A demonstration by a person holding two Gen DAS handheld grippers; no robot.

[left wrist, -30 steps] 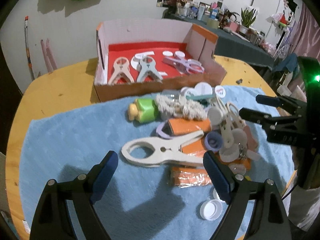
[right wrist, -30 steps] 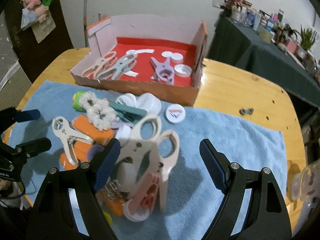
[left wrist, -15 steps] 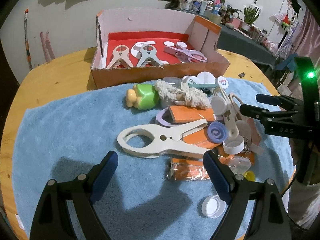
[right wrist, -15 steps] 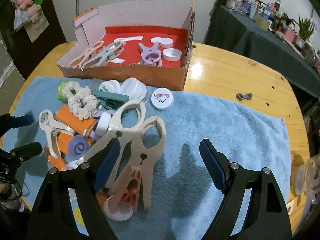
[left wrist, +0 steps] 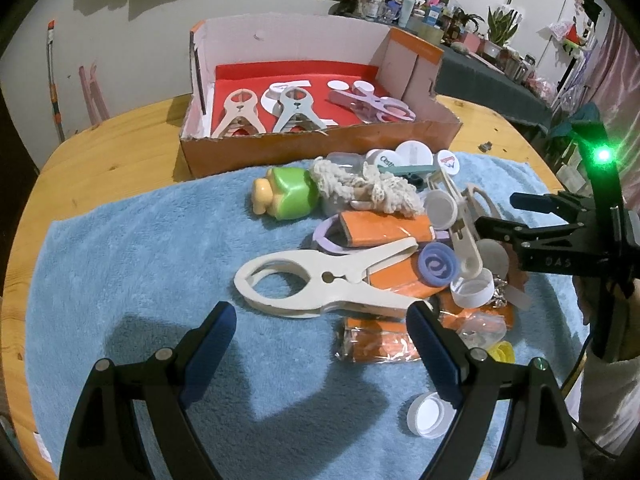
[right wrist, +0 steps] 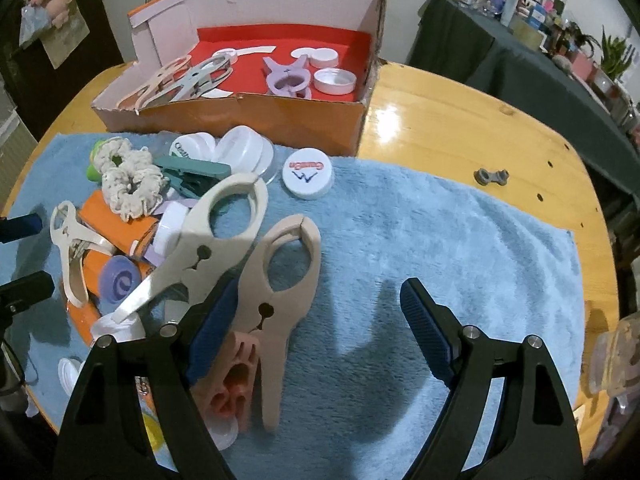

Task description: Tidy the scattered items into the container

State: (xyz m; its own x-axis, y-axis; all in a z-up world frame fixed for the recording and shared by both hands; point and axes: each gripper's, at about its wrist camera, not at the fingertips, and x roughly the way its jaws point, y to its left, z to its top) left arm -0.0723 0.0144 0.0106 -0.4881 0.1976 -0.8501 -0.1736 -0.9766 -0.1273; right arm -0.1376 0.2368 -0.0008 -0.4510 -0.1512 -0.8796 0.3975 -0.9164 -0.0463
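Observation:
A cardboard box (left wrist: 320, 148) with a red floor sits at the back of the table and also shows in the right wrist view (right wrist: 240, 116); it holds clips and white lids. A pile of items lies on the blue towel (left wrist: 120, 260): a large cream clip (left wrist: 320, 284), orange packets (left wrist: 384, 232), a green toy (left wrist: 288, 196), a scrunchie (left wrist: 368, 188), caps. My left gripper (left wrist: 320, 344) is open and empty just in front of the cream clip. My right gripper (right wrist: 312, 320) is open and empty, its left finger beside a beige clip (right wrist: 284, 284) and a cream clip (right wrist: 212, 244).
A white cap (left wrist: 428, 416) lies on the towel near my left gripper's right finger. A logo cap (right wrist: 307, 179) lies by the box. A small metal part (right wrist: 491, 177) sits on the bare wood. My right gripper shows in the left wrist view (left wrist: 516, 216).
Both grippers have dropped lower and closer to the pile over the last second. The jaws have stayed open and nothing was picked up.

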